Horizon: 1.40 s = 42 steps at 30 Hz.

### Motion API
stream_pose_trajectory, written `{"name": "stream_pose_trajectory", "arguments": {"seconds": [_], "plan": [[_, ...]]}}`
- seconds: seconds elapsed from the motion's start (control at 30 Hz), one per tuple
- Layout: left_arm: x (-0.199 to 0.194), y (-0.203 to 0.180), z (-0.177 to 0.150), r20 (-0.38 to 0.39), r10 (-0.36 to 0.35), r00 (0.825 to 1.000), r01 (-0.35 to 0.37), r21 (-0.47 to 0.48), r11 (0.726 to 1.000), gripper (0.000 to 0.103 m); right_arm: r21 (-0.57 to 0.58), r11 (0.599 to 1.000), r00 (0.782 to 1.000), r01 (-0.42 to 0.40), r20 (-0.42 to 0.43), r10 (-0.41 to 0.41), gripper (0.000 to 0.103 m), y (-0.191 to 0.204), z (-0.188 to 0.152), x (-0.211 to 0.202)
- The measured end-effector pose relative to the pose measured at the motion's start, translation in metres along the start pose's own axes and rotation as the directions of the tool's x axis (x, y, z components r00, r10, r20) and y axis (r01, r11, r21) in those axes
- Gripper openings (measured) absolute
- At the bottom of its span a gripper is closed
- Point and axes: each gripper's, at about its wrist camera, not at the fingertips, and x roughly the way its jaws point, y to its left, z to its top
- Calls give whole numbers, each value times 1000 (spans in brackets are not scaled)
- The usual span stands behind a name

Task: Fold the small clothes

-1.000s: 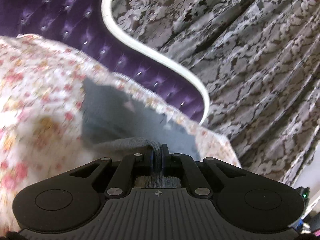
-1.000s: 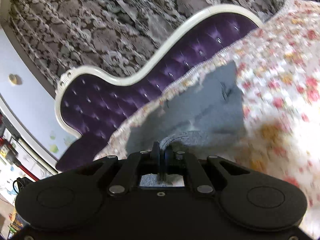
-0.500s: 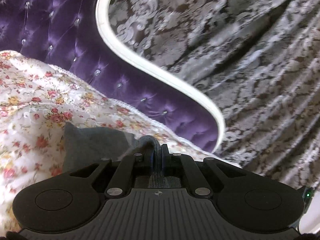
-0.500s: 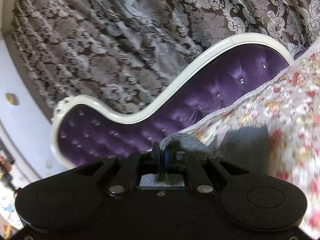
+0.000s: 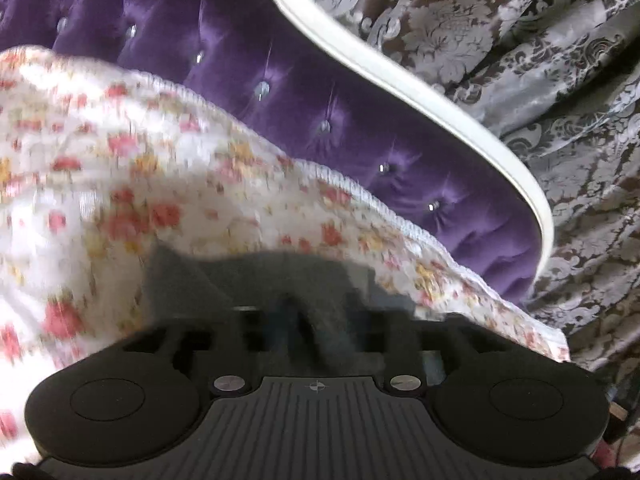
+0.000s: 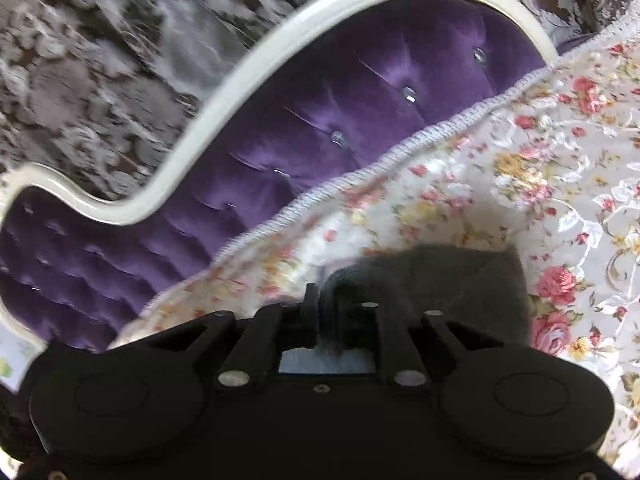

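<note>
One grey garment [image 6: 460, 280] on one floral bedspread [image 6: 520, 168]; right gripper [image 6: 332, 312] clamped on it, left gripper [image 5: 316, 320] too blurred to tell.

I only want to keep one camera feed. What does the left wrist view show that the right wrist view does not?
Only the left view: its own left claw, blurred, with grey cloth running into it, and hanging curtain folds. Only the right view: the right claw shut on a fold of cloth, and sharp roses on the floral cover. Both: the grey garment, the purple tufted headboard with its white frame.
</note>
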Motion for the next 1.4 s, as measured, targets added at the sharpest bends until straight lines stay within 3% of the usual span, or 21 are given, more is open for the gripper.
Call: {"name": "stream_pose_trajectory", "arguments": {"seconds": [0.03, 0.1, 0.13, 0.23, 0.4, 0.53, 0.6, 0.83, 1.0, 1.1, 1.17, 1.3, 1.4], "plan": [[-5, -2, 3, 27, 6, 1000, -6, 13, 1000, 48, 5, 1000, 1000, 12, 6, -12, 44, -2, 1, -1], [-22, -8, 5, 76, 3, 997, -8, 69, 998, 56, 9, 1000, 999, 19, 49, -20, 63, -4, 3, -13], [-29, -13, 5, 86, 4, 996, -13, 103, 995, 62, -9, 1000, 998, 18, 68, -18, 63, -2, 4, -20], [-45, -34, -5, 72, 16, 997, -33, 247, 968, 67, -132, 991, 997, 25, 72, -15, 63, 16, 0, -41], [-39, -64, -41, -42, 14, 999, 7, 463, 886, 70, -343, 939, 999, 17, -33, -30, 63, 54, -25, -44], [-11, -67, -56, -105, 70, 992, -3, 534, 846, 70, -469, 883, 993, -5, -104, -50, 63, 80, -47, -23], [5, -60, -53, -117, 109, 987, -31, 530, 847, 70, -494, 869, 989, -7, -134, -68, 63, 84, -51, -11], [42, -32, -6, -106, 181, 978, -132, 364, 922, 69, -516, 853, 962, 78, -185, -200, 63, 78, -41, 32], [44, -12, 19, -65, 299, 952, -276, 243, 930, 69, -454, 877, 948, 159, -179, -264, 62, 65, -17, 47], [15, -22, 17, -14, 263, 965, -250, 272, 929, 70, -427, 882, 950, 199, -136, -280, 63, 64, -9, 40], [-6, -38, 4, 10, 237, 972, -226, 343, 912, 70, -438, 881, 966, 179, -94, -243, 63, 69, -12, 23], [-32, -66, -31, 10, 157, 987, -146, 442, 885, 72, -524, 844, 984, 116, -54, -169, 65, 89, -36, -6], [-43, -78, -64, -2, 136, 991, -118, 487, 865, 73, -596, 801, 992, 54, -59, -111, 71, 103, -65, -23]]}}
